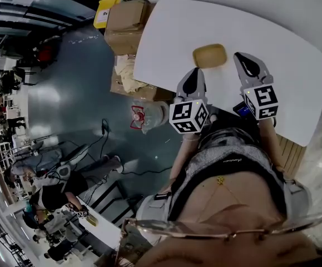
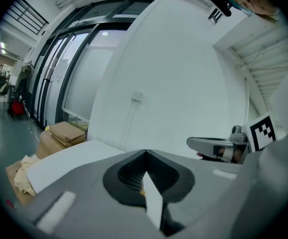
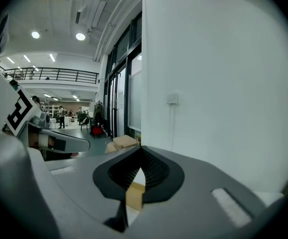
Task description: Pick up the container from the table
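Container (image 1: 209, 55): tan, rounded, shallow, sitting upright on the white table (image 1: 272, 21), close to the edge nearest the person. Nothing is lifting it.

Left gripper (image 1: 194, 75): over the table edge, tip pointing at the container's near left corner. The tip is just beside the container; the head view does not settle whether they touch. In the left gripper view the jaws (image 2: 144, 152) meet at the tip, closed, with nothing clamped. A thin tan sliver shows through the dark opening behind the tip.

Right gripper (image 1: 243, 60): over the table, tip just beside the container's right side, with a narrow strip of white table between them. In the right gripper view the jaws (image 3: 141, 148) are also closed tip to tip and hold nothing. A tan patch shows through the opening behind them.

Container lies between the two grippers, slightly beyond their tips. Each gripper appears in the other's camera: the right one (image 2: 218, 147) and the left one (image 3: 59, 142).

Surroundings: cardboard boxes (image 1: 126, 21) on the grey floor (image 1: 66, 93) beside the table. A white wall with a small socket (image 3: 172, 98) stands ahead.
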The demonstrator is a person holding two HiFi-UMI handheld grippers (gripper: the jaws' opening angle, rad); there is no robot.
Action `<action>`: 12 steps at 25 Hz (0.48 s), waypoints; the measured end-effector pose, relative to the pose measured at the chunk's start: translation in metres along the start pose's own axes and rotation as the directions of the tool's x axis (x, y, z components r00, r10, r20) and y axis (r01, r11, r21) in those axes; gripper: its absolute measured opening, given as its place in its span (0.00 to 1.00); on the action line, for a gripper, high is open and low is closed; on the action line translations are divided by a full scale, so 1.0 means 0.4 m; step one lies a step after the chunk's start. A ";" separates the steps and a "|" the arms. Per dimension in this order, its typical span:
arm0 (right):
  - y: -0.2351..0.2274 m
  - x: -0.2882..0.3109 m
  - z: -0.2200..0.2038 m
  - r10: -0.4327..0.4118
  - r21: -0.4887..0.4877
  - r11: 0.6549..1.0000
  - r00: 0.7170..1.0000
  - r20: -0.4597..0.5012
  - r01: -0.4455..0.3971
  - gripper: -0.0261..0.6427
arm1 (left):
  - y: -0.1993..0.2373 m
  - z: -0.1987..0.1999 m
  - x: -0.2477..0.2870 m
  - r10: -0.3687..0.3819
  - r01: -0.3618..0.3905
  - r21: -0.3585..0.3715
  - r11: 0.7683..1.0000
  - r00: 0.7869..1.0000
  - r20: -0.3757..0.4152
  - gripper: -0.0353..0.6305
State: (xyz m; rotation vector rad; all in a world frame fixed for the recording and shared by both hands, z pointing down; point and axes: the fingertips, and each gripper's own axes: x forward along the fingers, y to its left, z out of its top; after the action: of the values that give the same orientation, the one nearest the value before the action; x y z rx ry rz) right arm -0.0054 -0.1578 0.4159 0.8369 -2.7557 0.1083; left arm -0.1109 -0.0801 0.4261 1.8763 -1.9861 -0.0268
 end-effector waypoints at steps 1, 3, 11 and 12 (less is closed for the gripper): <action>-0.020 -0.007 0.000 -0.005 0.007 1.000 1.000 0.001 0.005 0.08 | -0.006 0.002 0.006 0.003 -0.003 0.002 1.000 1.000 0.000 0.05; -0.050 -0.020 0.000 -0.013 0.018 1.000 1.000 0.008 0.013 0.08 | -0.019 0.005 0.018 0.008 -0.008 0.014 1.000 1.000 -0.002 0.05; -0.067 -0.042 -0.031 0.006 0.060 0.998 1.000 0.015 -0.007 0.08 | -0.076 0.001 0.071 -0.013 0.015 0.049 0.999 1.000 -0.023 0.05; -0.069 -0.047 -0.035 0.004 0.063 0.998 1.000 0.016 -0.005 0.08 | -0.082 -0.002 0.076 -0.018 0.019 0.052 0.998 0.999 -0.026 0.05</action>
State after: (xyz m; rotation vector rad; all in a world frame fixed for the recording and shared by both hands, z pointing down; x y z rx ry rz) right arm 0.0281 -0.1685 0.4240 0.8511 -2.7817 0.1909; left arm -0.0797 -0.1122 0.4256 1.9177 -1.9699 0.0442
